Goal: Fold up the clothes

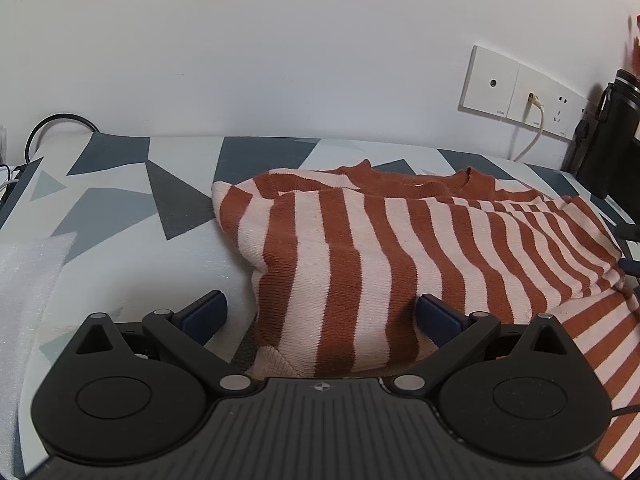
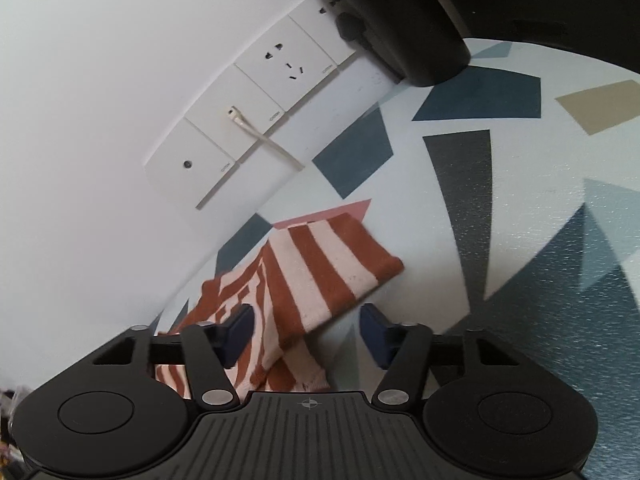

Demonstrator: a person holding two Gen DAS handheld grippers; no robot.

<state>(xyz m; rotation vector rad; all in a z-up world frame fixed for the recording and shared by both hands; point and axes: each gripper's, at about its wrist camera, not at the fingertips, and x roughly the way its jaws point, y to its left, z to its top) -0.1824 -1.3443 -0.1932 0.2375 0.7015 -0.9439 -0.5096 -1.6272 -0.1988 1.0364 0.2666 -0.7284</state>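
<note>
A sweater point(image 1: 380, 240) with rust and pale pink stripes lies folded over on the patterned tablecloth point(image 1: 120, 200), its collar toward the wall. My left gripper point(image 1: 320, 314) stands open and wide around the sweater's near hem fold. Its left pad is clear of the cloth and its right pad sits at the fabric's edge. In the right wrist view, which is rolled sideways, a striped sleeve point(image 2: 320, 268) runs between the jaws of my right gripper point(image 2: 306, 332). These jaws are partly apart, with a gap between the cloth and the right pad point(image 2: 374, 332).
White wall sockets point(image 1: 516, 92) with a pale cable point(image 1: 534, 132) sit behind the table. A black container point(image 1: 608, 128) stands at the far right by the wall. A white foam sheet point(image 1: 28, 280) lies at the left, and a black cable loop point(image 1: 60, 120) at the back left.
</note>
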